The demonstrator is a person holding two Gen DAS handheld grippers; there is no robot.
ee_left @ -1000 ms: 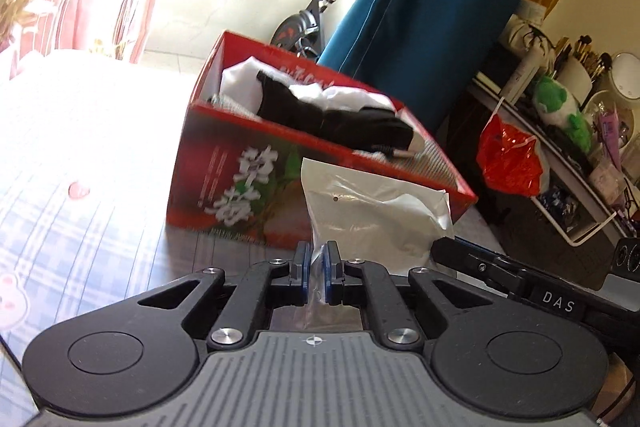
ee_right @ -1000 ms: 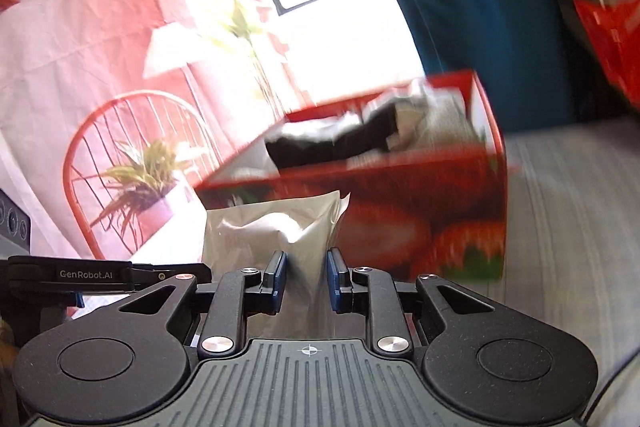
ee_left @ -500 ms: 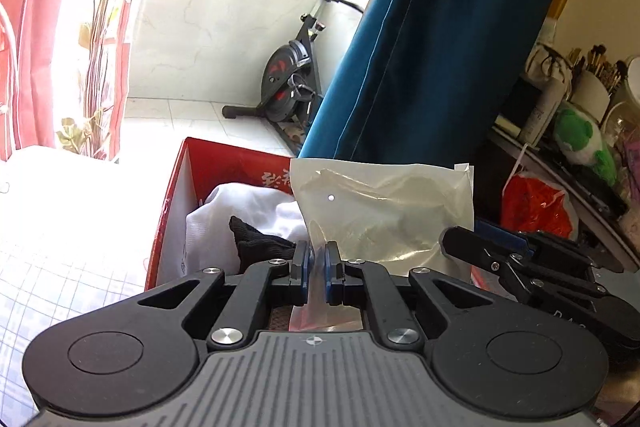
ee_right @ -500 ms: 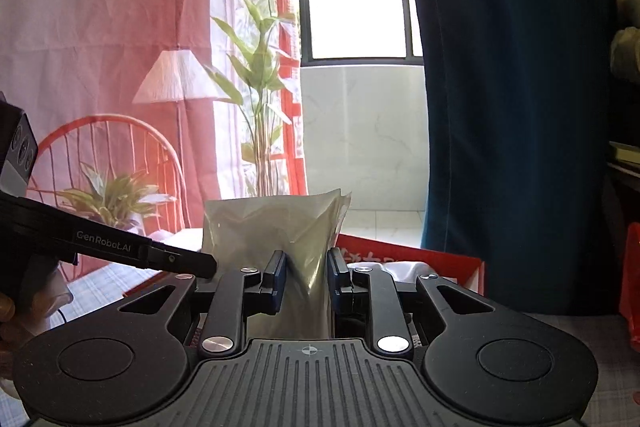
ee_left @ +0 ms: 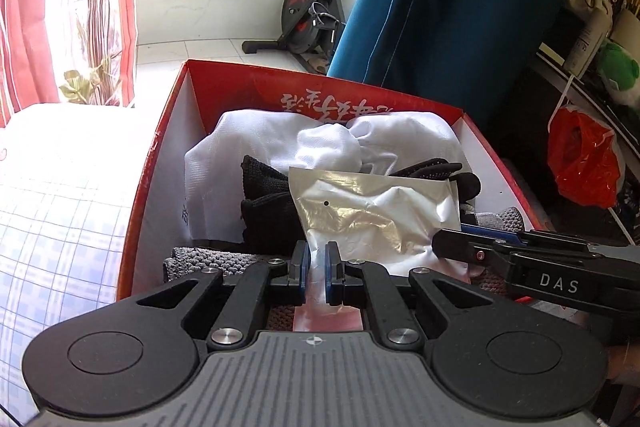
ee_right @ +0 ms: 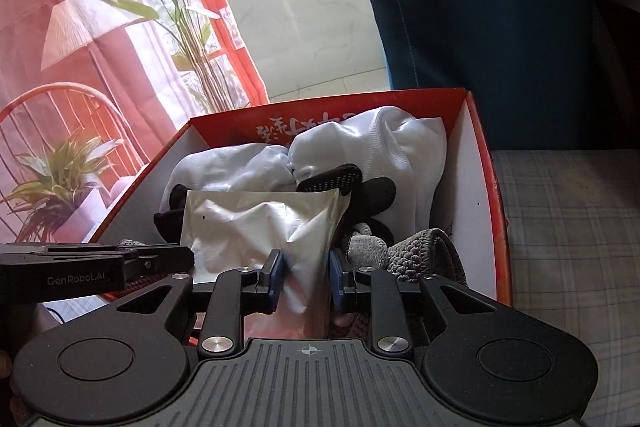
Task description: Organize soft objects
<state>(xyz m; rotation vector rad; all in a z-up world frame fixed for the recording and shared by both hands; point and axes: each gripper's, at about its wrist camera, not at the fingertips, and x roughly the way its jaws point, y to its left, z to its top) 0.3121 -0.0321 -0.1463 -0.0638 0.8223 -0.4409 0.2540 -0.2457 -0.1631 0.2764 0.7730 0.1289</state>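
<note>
**Sealed pouch now over the open red box**

Carried, since a second ago, from in front of the red cardboard box (ee_left: 160, 163) to a spot above its open top; box seen then from outside, strawberry print showing, and now looked into from above. Jaws of the right gripper (ee_right: 306, 277) just been opening, with the pouch between them.

Held by both tools: a flat clear plastic pouch (ee_left: 376, 215) with a crinkled, glossy skin and something white and soft inside (a small black dot near its upper left corner). Left gripper (ee_left: 318, 269) clenched on the pouch's lower edge, blue pads pressed close with only the thin film between. Right gripper's blue pads set wider, against the sides of the puffed bottom of the pouch; whether pressing or only touching, hard to tell.

Inside the box, white walls and a red rim, with white printed characters upside down on the far wall. Filling it: a rumpled white mesh-textured cloth (ee_left: 280, 143), a black knitted glove with a dotted grip surface (ee_right: 344, 179), and a grey coarse-knit piece (ee_right: 424, 251) along the near side. Pouch hanging just above these, in front of the black glove.

Under the box, a pale checked sheet (ee_left: 60, 227); behind it, a dark blue curtain (ee_left: 460, 7).
</note>
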